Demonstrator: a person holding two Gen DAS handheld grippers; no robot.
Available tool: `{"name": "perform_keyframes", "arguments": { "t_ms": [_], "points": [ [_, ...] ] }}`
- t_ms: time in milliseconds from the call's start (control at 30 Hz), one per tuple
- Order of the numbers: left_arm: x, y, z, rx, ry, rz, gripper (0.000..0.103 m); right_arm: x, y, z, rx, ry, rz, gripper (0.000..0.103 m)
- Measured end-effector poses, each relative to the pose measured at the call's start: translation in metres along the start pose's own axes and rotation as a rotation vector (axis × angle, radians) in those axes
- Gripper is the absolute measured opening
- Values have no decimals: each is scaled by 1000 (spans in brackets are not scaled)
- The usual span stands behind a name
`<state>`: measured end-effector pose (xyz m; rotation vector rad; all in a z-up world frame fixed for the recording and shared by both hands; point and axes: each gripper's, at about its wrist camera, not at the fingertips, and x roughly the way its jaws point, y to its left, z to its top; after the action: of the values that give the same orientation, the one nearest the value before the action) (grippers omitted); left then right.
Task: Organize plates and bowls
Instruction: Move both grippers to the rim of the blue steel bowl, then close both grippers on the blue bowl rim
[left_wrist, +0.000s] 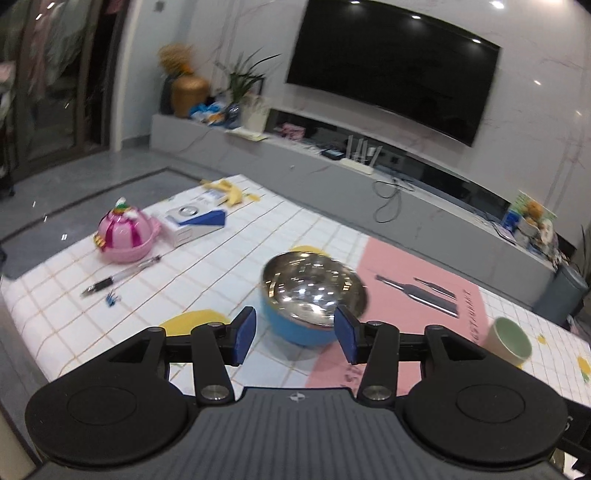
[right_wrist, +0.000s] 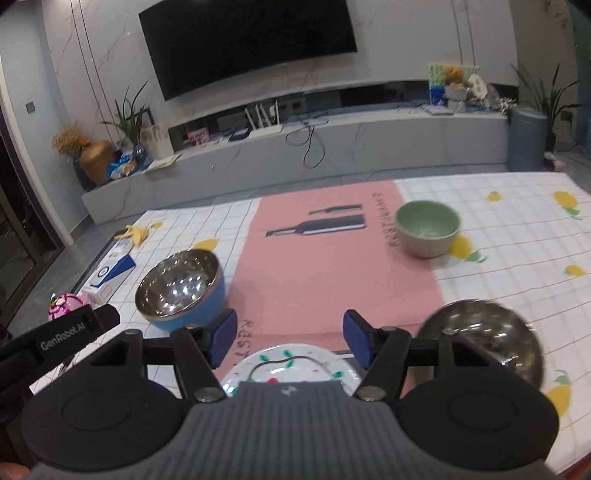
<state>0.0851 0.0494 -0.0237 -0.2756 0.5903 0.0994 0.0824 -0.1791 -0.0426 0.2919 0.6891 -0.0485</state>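
Note:
A blue bowl with a shiny steel inside (left_wrist: 314, 295) (right_wrist: 181, 291) stands on the checked tablecloth, just beyond my left gripper (left_wrist: 295, 334), whose blue pads are apart with nothing between them. A green bowl (right_wrist: 427, 228) (left_wrist: 509, 341) sits farther right, at the edge of the pink panel. In the right wrist view a white plate with green and red marks (right_wrist: 288, 369) lies under my right gripper (right_wrist: 290, 341), which is open and empty. A plain steel bowl (right_wrist: 484, 339) stands behind its right finger, partly hidden. The left gripper's black body (right_wrist: 62, 339) shows at the left edge.
A pink toy pot (left_wrist: 125, 236), a white and blue box (left_wrist: 192, 221), a pen (left_wrist: 122, 277), a blue clip (left_wrist: 110, 298) and a banana peel (left_wrist: 229, 192) lie on the table's left part. A grey TV bench (right_wrist: 295, 147) runs behind the table.

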Motion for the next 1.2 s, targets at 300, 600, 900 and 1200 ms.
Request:
{"name": "perform_keyframes", "arguments": {
  "t_ms": [300, 600, 900, 1200],
  "points": [
    [36, 28, 7, -99, 45, 14, 62, 53, 19, 4, 29, 77, 6, 64],
    [89, 31, 31, -66, 92, -2, 59, 105, 54, 20, 29, 105, 34, 63],
    [134, 29, 33, -37, 168, 7, 36, 149, 75, 27, 0, 170, 23, 53],
    [146, 24, 31, -12, 203, 30, 14, 170, 74, 26, 45, 229, 55, 23]
  ]
}}
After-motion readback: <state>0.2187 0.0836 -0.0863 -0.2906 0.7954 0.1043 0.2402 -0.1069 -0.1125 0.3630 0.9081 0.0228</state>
